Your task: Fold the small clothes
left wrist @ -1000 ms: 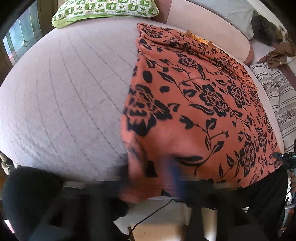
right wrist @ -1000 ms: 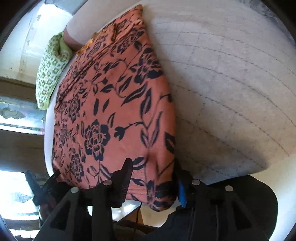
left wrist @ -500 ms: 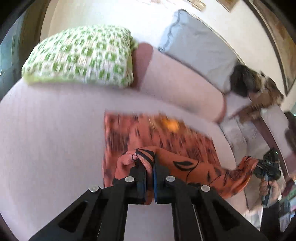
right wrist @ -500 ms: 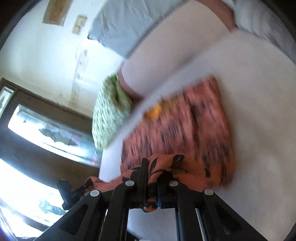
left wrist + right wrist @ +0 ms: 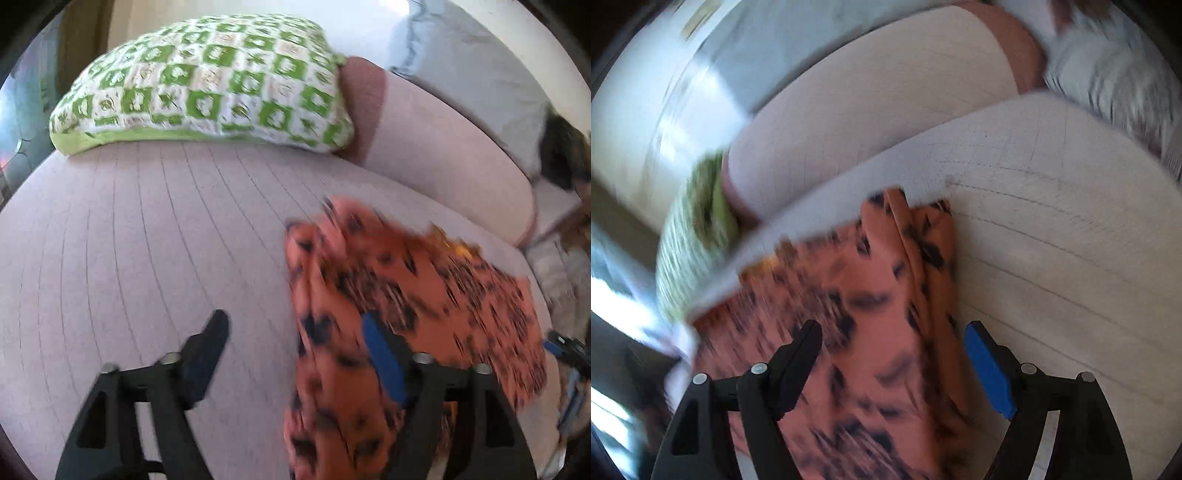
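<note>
Pale quilted sofa seat (image 5: 129, 258), green-and-white checked pillow (image 5: 207, 85) at its back, orange black-flowered garment (image 5: 871, 332) lying doubled on the seat, left gripper (image 5: 295, 332) jaws wide apart, right gripper (image 5: 894, 339) jaws also apart, 2 holding nothing.

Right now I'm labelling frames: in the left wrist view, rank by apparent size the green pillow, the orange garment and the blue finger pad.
1. Green pillow and orange garment: too alike, garment nearer.
2. Blue finger pad.
</note>
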### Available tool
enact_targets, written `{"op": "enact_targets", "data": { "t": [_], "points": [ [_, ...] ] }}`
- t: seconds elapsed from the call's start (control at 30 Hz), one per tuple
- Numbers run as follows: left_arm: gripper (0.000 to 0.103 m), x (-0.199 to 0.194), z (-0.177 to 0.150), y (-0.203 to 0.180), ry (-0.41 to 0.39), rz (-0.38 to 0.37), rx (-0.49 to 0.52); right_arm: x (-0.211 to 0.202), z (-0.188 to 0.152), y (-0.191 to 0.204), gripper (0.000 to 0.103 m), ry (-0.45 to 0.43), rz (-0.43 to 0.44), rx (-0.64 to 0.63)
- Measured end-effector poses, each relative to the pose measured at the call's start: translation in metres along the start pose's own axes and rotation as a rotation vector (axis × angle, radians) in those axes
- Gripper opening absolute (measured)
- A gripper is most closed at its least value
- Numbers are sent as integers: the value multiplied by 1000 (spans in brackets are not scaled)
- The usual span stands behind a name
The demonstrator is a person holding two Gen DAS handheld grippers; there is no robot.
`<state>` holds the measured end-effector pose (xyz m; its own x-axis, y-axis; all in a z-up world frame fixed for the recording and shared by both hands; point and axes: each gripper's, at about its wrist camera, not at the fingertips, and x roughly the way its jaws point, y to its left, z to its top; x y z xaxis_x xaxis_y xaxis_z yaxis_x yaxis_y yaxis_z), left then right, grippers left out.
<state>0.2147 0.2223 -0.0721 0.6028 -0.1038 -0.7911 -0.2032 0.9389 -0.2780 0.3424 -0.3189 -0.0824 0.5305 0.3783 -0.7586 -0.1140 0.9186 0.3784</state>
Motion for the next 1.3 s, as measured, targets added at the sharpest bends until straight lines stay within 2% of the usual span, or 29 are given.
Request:
{"op": "enact_targets", "data": {
  "t": [0.1,0.2,0.23,0.27,0.3,0.33,0.37,0.4,0.47,0.6,0.67,0.77,0.8,0.83,0.9,0.93,0.97,1.0,1.03,1.07,1.13,1.2,1.3],
  "points": [
    [85,4,-17,-9,38,-37,37,9,-3,-12,82,60,-16,-21],
    [85,35,-29,-22,149,-9,69,29,-4,-6,82,131,31,-14],
    [85,33,-30,-26,118,12,99,33,-4,0,82,133,19,-22],
    [66,35,-29,-32,100,34,130,35,-4,2,74,141,19,-19],
    [48,38,-26,-36,120,29,130,38,-2,4,63,162,25,-9],
    [20,38,-21,-37,134,12,110,41,1,6,31,187,22,8],
    [16,38,-15,-38,158,2,72,41,4,4,21,206,54,48],
    [15,35,-9,-38,168,-7,38,37,6,2,19,209,67,63],
    [14,16,2,-44,129,-8,38,19,12,7,17,184,134,94],
    [14,-39,8,-58,55,-63,54,-31,15,21,16,138,190,79],
    [14,-73,-5,-69,26,-57,83,-61,4,29,16,130,196,49],
    [14,-118,-43,-72,33,-82,57,-99,-32,29,16,132,212,36],
    [15,-128,-66,-70,53,-75,55,-109,-43,25,16,139,212,38],
    [16,-129,-79,-71,71,-73,49,-116,-68,19,17,159,201,41],
    [25,-118,-117,-65,129,-77,29,-113,-115,6,23,212,170,19],
    [40,-104,-137,-56,187,-55,27,-103,-134,-3,31,259,148,30],
    [43,-92,-153,-49,225,-6,28,-89,-157,-18,51,321,85,57],
    [43,-91,-158,-46,206,-2,37,-88,-169,-26,52,295,90,69],
    [50,-98,-157,-46,165,-1,56,-95,-171,-29,53,239,112,72],
    [59,-104,-152,-48,144,31,66,-103,-169,-31,63,217,77,93],
    [69,-119,-137,-50,71,37,73,-120,-159,-30,66,139,58,95],
    [72,-126,-117,-51,9,23,73,-132,-144,-24,67,75,48,62],
    [72,-114,-96,-55,-1,3,72,-126,-117,-3,67,23,55,3]
  ]
}}
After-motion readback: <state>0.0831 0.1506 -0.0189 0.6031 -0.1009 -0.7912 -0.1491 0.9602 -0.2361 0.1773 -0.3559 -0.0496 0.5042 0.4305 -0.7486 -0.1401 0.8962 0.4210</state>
